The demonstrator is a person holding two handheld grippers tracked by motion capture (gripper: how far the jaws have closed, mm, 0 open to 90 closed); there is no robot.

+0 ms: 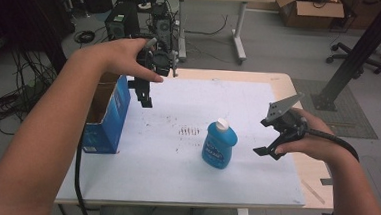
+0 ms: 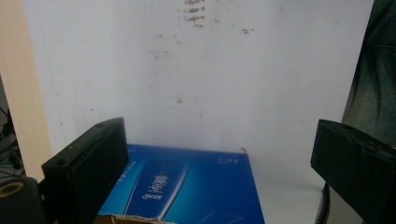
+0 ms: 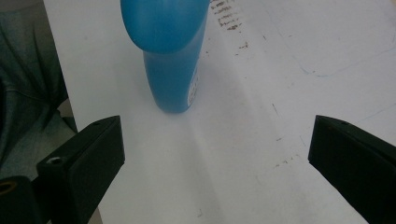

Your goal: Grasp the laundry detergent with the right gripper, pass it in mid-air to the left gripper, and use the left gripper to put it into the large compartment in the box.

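The white surface [image 1: 184,177] spans the middle of the high view. At its left edge stands an open blue box [image 1: 108,117], top flaps up. The left gripper [image 1: 144,92] hangs above the box's far right corner, jaws pointing down and set wide apart with nothing between them; in the left gripper view the box [image 2: 187,186] lies at the bottom centre, between and below the jaws. A blue bottle [image 1: 220,144] with a white cap stands upright centre-right. The right gripper [image 1: 268,151] is just right of it, jaws spread and empty; in the right gripper view the bottle [image 3: 170,70] stands ahead, upper left of centre, clear of both jaws.
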